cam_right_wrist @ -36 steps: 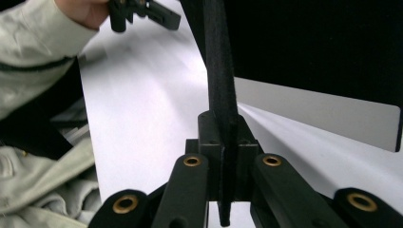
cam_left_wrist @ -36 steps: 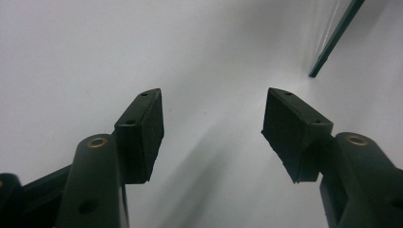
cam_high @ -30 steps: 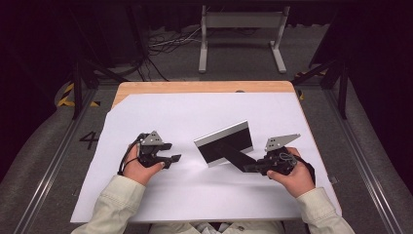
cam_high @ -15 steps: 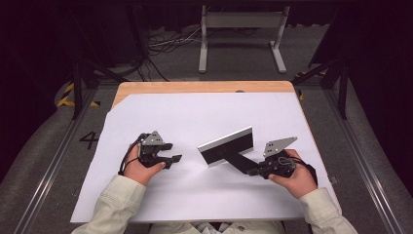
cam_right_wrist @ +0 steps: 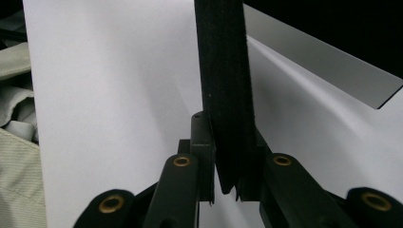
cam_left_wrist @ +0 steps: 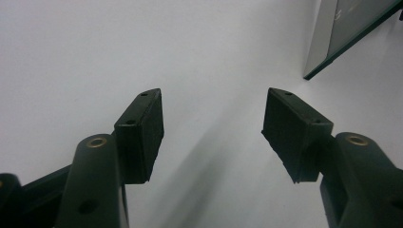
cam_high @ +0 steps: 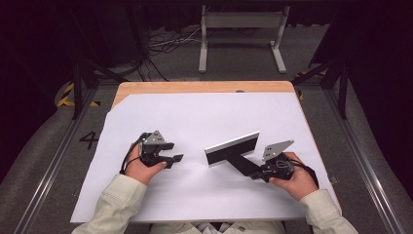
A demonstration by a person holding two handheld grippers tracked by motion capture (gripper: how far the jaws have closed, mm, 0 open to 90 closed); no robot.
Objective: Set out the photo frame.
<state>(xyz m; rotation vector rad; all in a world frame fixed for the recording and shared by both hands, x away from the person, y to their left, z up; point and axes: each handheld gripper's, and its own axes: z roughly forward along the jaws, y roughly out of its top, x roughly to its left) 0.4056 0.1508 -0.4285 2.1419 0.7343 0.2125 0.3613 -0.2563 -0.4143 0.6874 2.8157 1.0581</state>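
Observation:
A flat panel with a black face and a silver top edge stands tilted on the white sheet, right of centre. A black handle runs from it toward me. My right gripper is shut on that handle; its jaws have just been opening a little, with the handle still between the pads of my right gripper. The panel's silver edge lies beyond. My left gripper rests open at the left of the sheet with nothing between its fingers. Ahead of my left gripper, the panel's corner shows at top right.
A white sheet covers most of the wooden table. A metal stand and cables sit on the floor behind the table. A pale sleeve lies at the left of the right gripper view.
The panel has shifted slightly right and toward me with the right hand and now sits lower on the sheet. The left gripper has not moved.

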